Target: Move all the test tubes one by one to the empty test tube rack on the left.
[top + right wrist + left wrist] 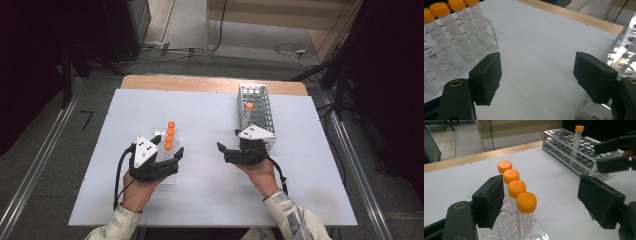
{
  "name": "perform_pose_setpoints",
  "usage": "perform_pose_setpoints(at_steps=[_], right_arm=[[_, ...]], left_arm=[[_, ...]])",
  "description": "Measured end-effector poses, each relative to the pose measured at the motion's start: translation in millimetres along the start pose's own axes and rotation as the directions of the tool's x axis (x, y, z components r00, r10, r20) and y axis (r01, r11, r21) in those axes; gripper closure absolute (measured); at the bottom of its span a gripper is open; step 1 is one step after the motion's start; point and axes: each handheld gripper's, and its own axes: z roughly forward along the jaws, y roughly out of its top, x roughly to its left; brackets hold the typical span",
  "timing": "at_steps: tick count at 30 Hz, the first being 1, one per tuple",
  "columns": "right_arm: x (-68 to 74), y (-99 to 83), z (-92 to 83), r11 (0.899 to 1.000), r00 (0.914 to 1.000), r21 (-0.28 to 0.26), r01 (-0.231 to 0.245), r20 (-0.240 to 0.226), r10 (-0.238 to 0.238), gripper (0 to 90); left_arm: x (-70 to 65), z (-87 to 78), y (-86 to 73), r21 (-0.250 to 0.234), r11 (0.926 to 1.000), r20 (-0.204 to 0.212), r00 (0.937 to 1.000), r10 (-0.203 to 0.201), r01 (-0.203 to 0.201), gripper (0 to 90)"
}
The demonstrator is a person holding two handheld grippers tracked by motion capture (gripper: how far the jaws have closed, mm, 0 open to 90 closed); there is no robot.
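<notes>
On the white desk (210, 185), four clear plastic tubes with orange screw caps (517, 188) stand in a row in a clear plastic rack (159, 135) at the left, printed graduations running down their sides. Beside them the left gripper (544, 200) holds its black fingers (489, 200) spread wide, empty. Well apart, the right gripper (541, 77), fingers also spread, sits just beside a silver metal grid rack (257, 107) holding one more orange-capped tube (249, 111) upright.

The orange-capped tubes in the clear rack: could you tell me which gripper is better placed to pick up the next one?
Left. The left gripper is open right at the row of orange-capped tubes in the clear rack, with the nearest cap beside one jaw. The right gripper, also open, sits by the metal rack, apart from them.
</notes>
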Motion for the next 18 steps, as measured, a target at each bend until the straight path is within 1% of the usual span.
perform_pose_setpoints(at_steps=[5, 9, 11, 14, 16, 18], right_arm=[[-18.8, 2.6, -1.3, 1.000, 0.9977, -0.003, -0.029, 0.061, 0.029, 21.0], [-32.2, 5.4, -2.7, 0.998, 0.9918, -0.019, -0.063, 0.110, 0.065, 21.8], [-37.7, 6.2, -2.9, 0.996, 0.9888, -0.029, -0.082, 0.123, 0.085, 22.6], [-43.6, 6.3, -0.1, 0.996, 0.9861, -0.033, -0.085, 0.141, 0.089, 24.7], [-47.1, 7.3, 3.0, 0.995, 0.9829, -0.030, -0.095, 0.155, 0.098, 25.6], [-51.2, 10.4, 6.2, 0.995, 0.9793, -0.030, -0.092, 0.179, 0.096, 28.1]], left_arm=[[-0.8, 0.2, 0.4, -0.005, 1.0000, 0.005, 1.0000, -0.005, 0.005, 22.3], [-1.9, -0.9, 1.2, -0.014, 0.9999, 0.002, 1.0000, -0.004, 0.004, 22.3], [-2.0, -1.2, 1.3, -0.016, 0.9999, 0.005, 1.0000, -0.006, 0.006, 22.3], [-1.5, -1.5, 1.6, -0.019, 0.9997, 0.008, 0.9999, -0.012, 0.012, 22.2], [-0.5, -1.1, 1.9, -0.019, 0.9995, 0.011, 0.9997, -0.023, 0.023, 19.7], [0.5, -0.8, 1.9, -0.017, 0.9994, 0.013, 0.9995, -0.030, 0.031, 17.8]])
